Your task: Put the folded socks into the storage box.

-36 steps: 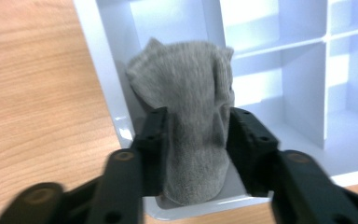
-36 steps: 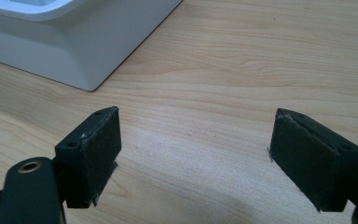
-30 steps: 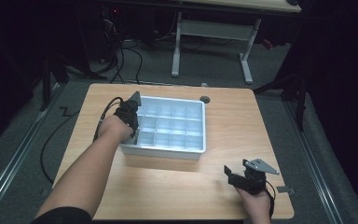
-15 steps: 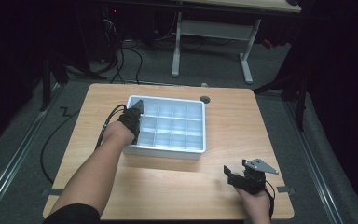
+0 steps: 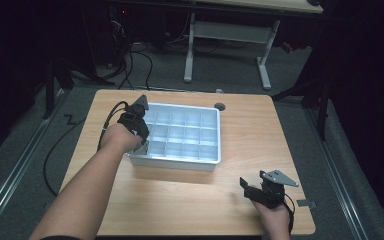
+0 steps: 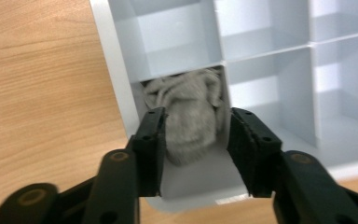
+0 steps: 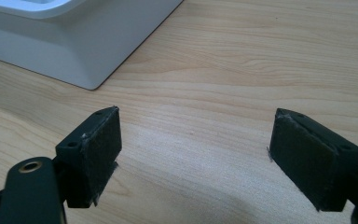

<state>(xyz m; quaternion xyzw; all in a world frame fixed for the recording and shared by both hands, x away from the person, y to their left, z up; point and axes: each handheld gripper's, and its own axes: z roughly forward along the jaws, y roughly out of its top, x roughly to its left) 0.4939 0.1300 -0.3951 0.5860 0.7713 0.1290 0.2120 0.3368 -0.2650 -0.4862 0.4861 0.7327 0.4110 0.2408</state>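
Since the earlier frame the left gripper (image 6: 193,154) has lifted, its jaws just opening off the crumpled grey cloth bundle (image 6: 186,116), which lies between them in the near-left compartment of the white plastic divided tray (image 5: 180,162). The right gripper (image 7: 196,158) rests wide open, empty.

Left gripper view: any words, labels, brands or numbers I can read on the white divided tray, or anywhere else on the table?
No text is readable in any view.
White plastic divided tray: what looks like a small pale sticker on its near outer wall, with print too blurred to read.
Light wooden table: no writing or signs on it.
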